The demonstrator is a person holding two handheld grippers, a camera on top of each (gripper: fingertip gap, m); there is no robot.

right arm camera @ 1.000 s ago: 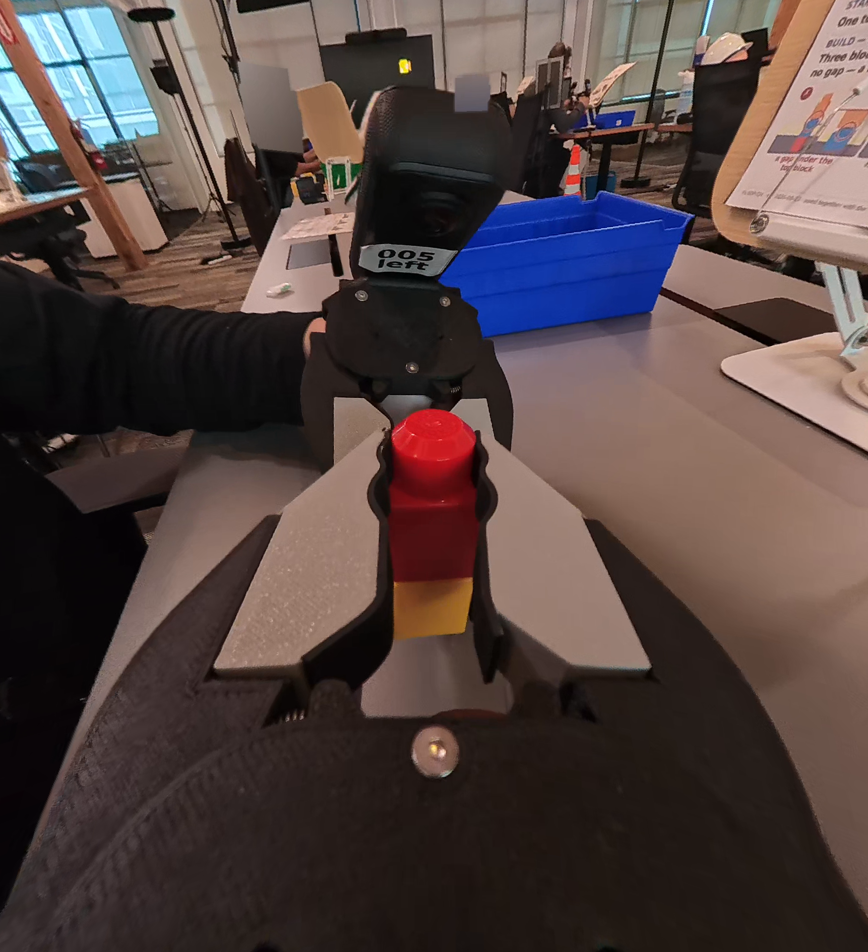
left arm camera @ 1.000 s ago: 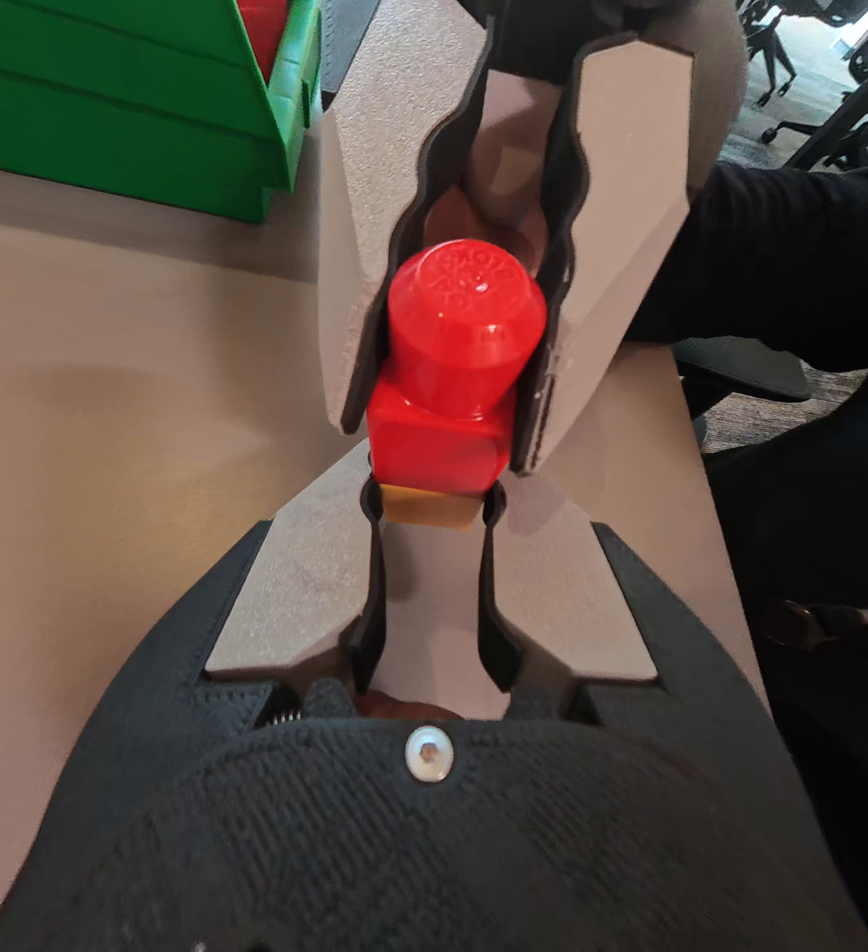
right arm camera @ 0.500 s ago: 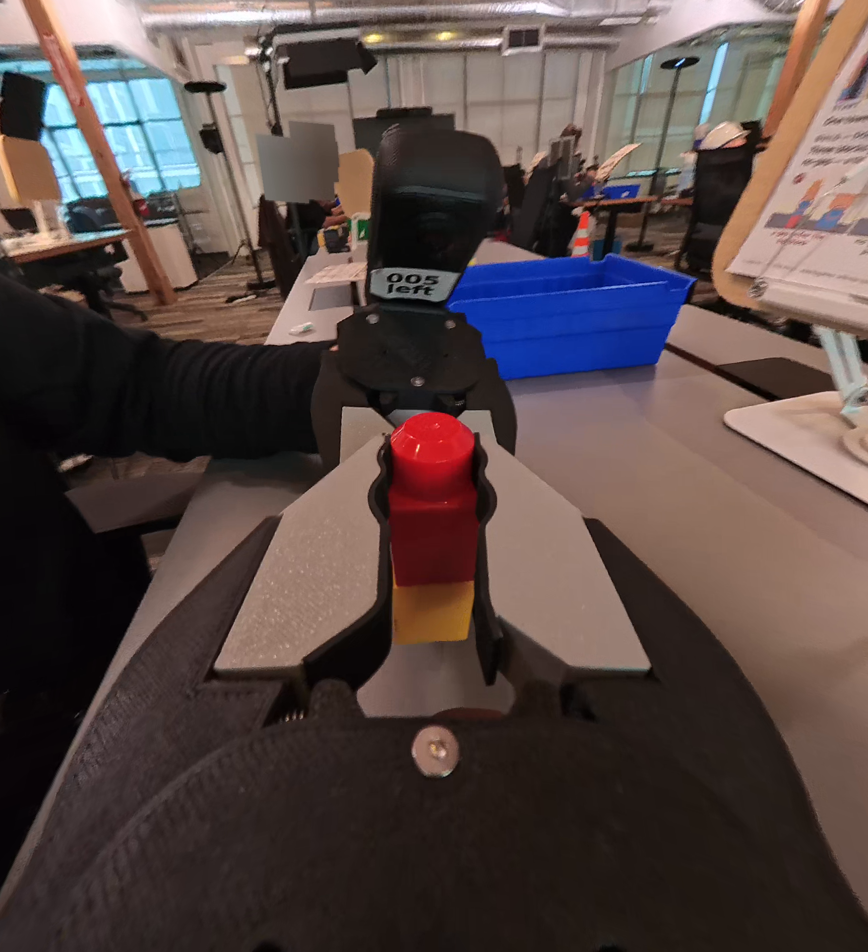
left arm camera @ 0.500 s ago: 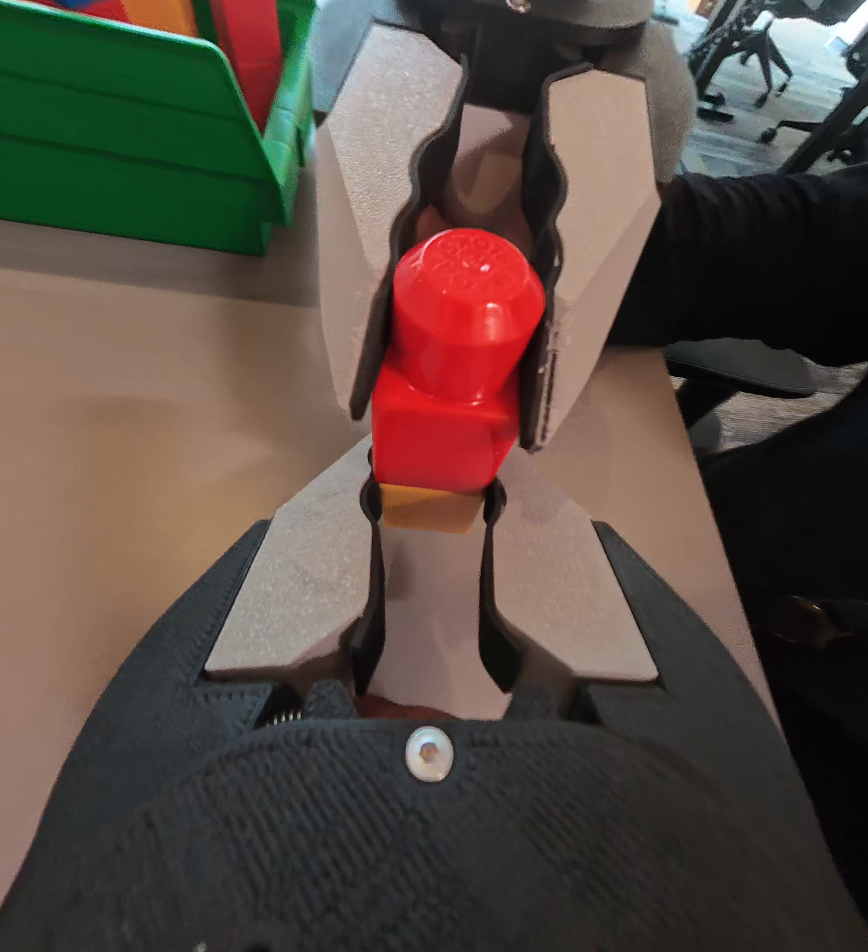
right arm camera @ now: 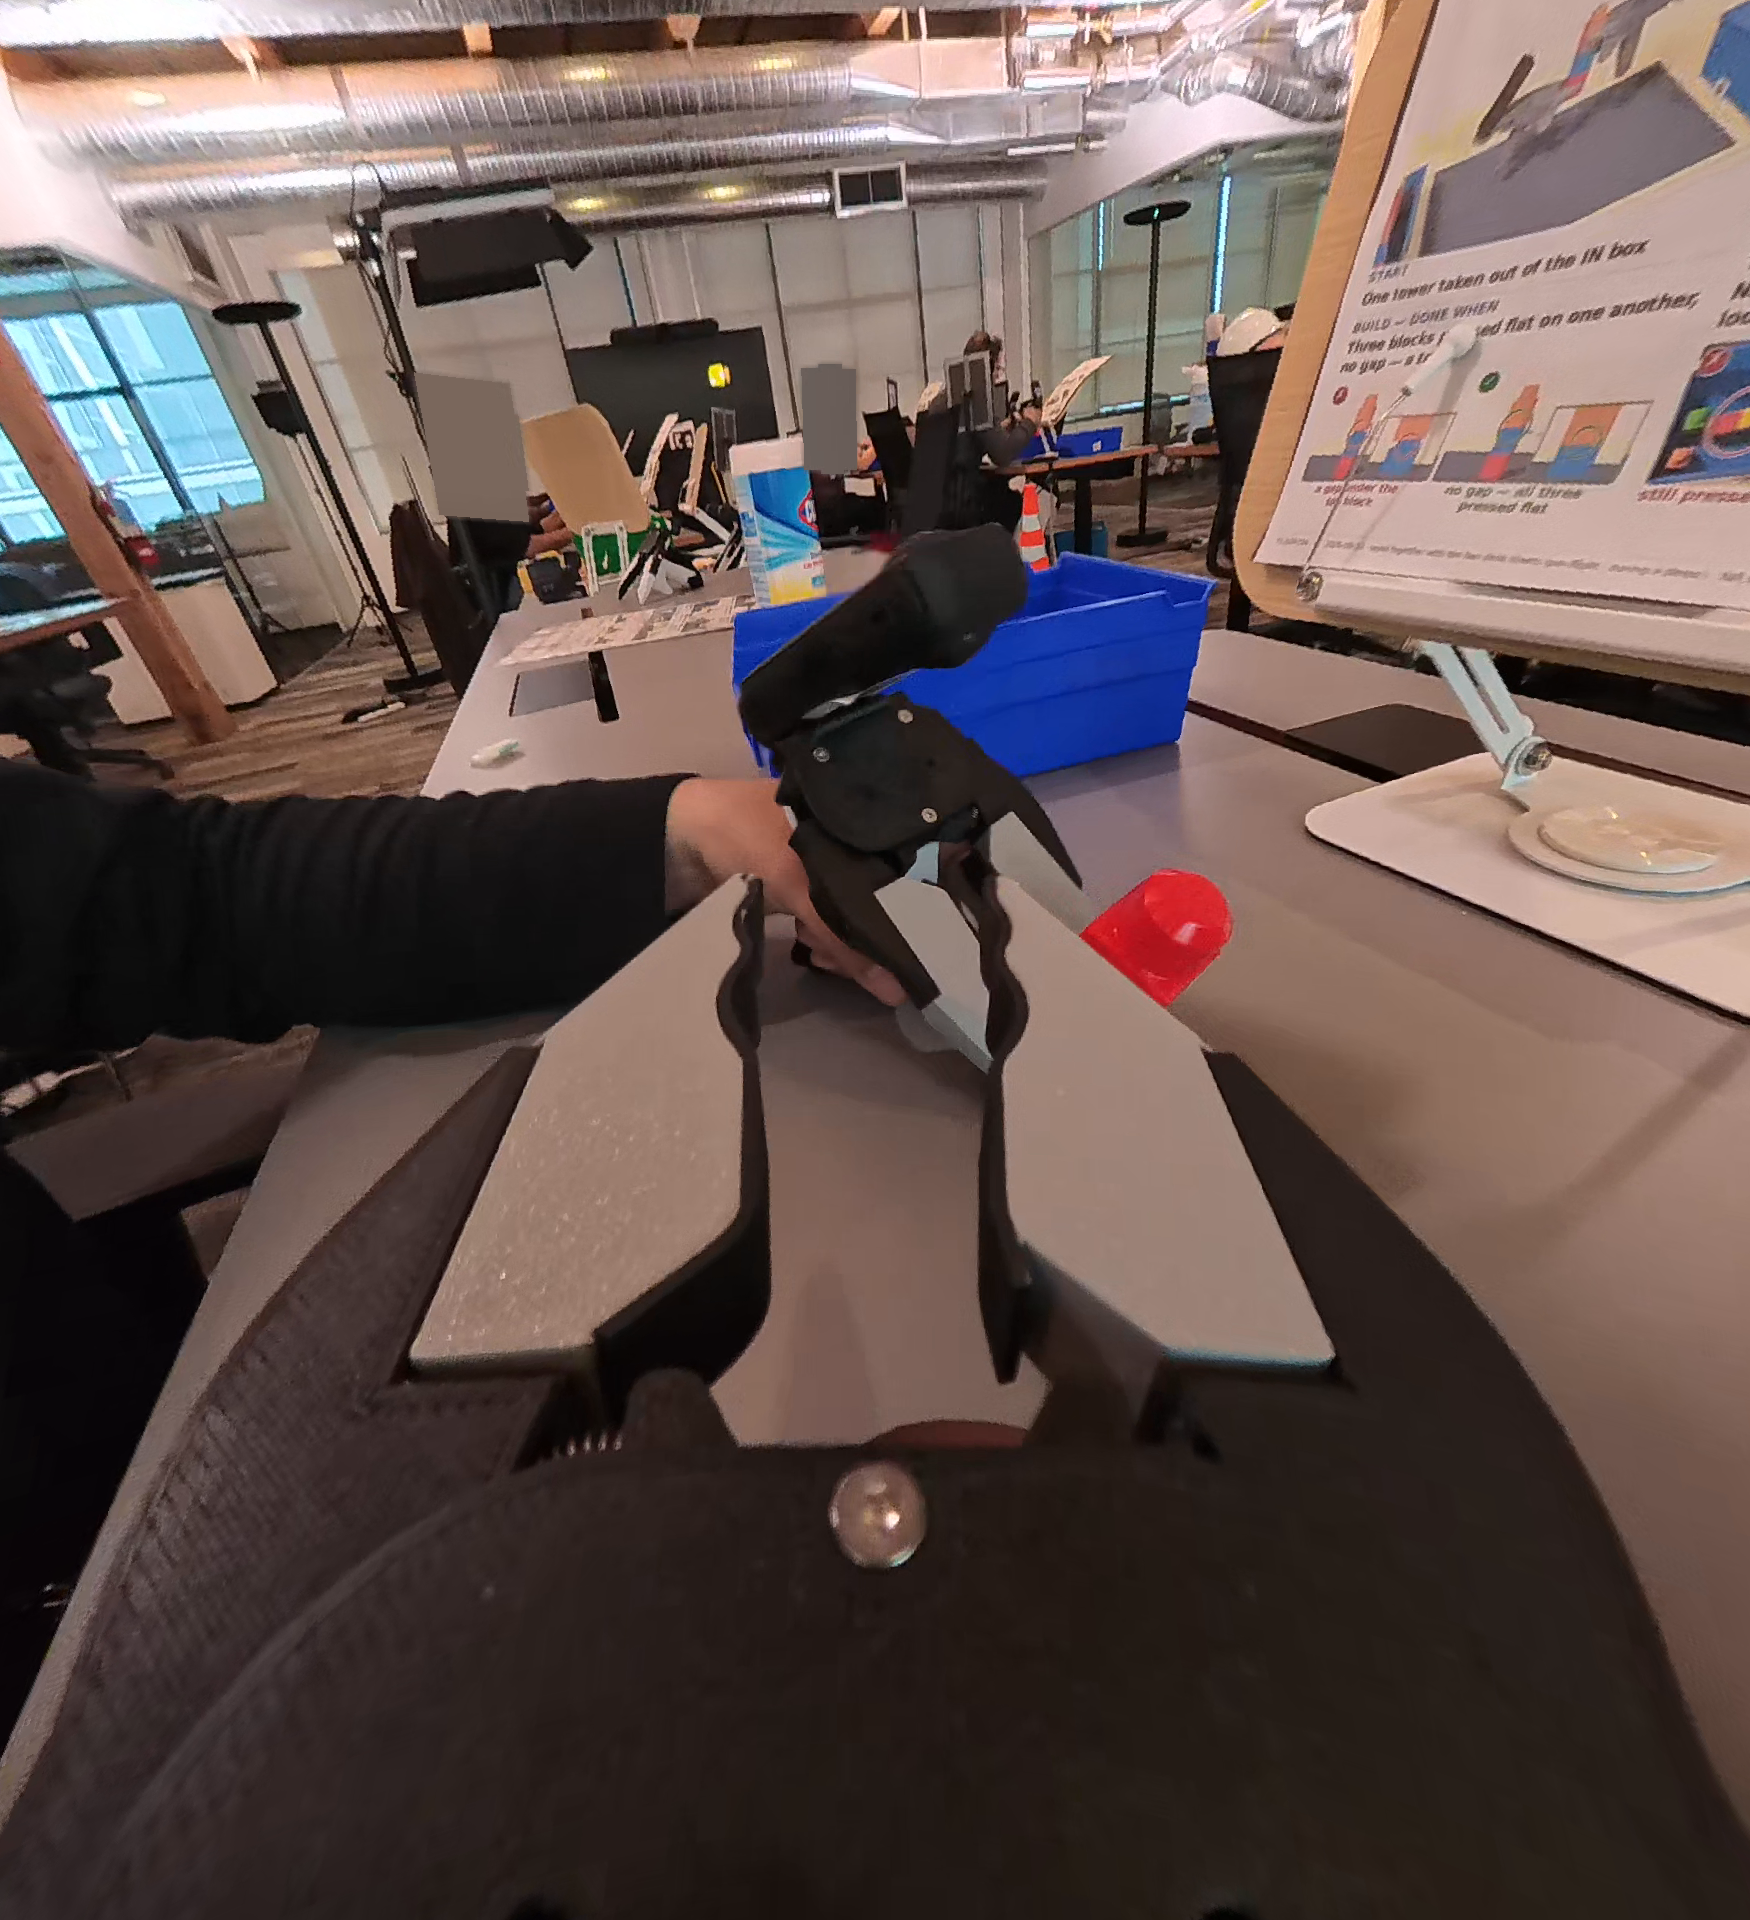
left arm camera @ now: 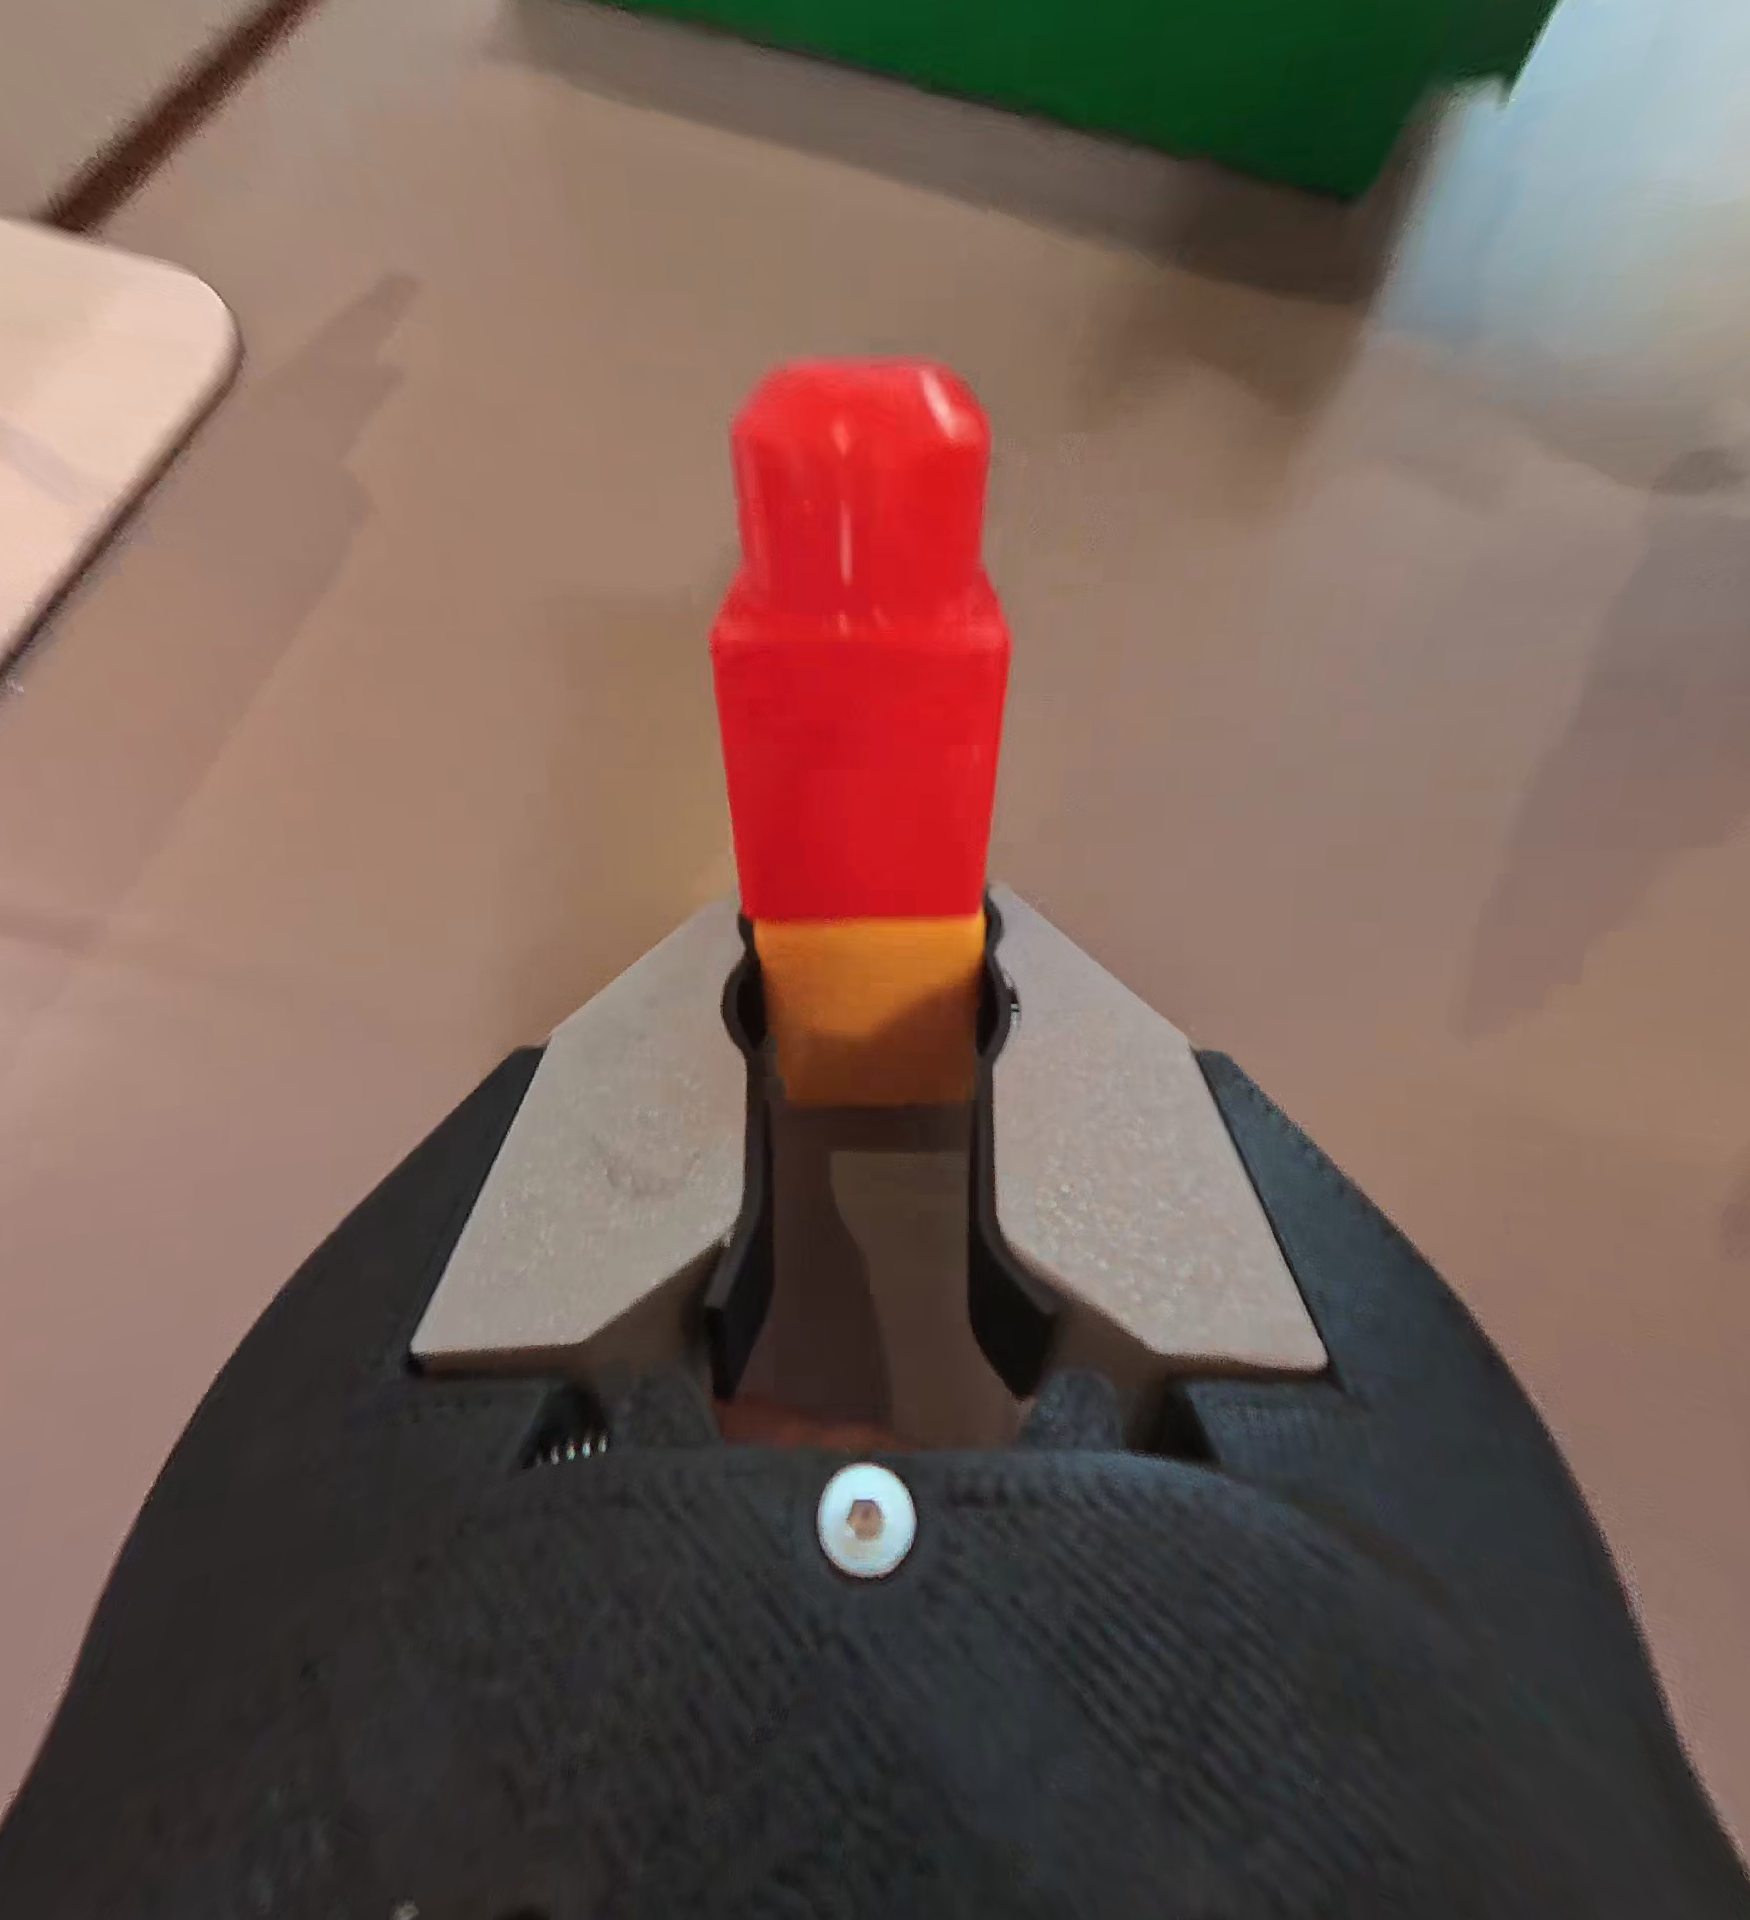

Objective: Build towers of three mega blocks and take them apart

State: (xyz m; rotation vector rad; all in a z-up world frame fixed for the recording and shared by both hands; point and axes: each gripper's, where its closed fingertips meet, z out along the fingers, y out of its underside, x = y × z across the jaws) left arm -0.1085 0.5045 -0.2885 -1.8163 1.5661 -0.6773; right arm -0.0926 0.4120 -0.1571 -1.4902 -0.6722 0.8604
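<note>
My left gripper (left arm camera: 866,935) is shut on an orange block (left arm camera: 866,1008), its pads pressing both sides. A red block (left arm camera: 855,707) is pressed onto the orange one and sticks out past the fingertips above the table (left arm camera: 331,935). In the right wrist view the left gripper (right arm camera: 892,810) is tilted to the right, with the red block's stud (right arm camera: 1162,930) showing beside it; the orange block is hidden there. My right gripper (right arm camera: 871,904) is open and empty, just in front of the left one.
A green bin (left arm camera: 1058,73) stands at the far table edge. A blue bin (right arm camera: 1058,665) stands behind the left gripper. An instruction board (right arm camera: 1577,312) on a white base (right arm camera: 1577,862) stands at the right. A person's sleeve (right arm camera: 279,904) reaches in from the left. There is about 15 cm between the tips of the two grippers.
My right gripper has let go of the red block and opened. My left gripper has swung away with the red and orange stack in its grasp.
</note>
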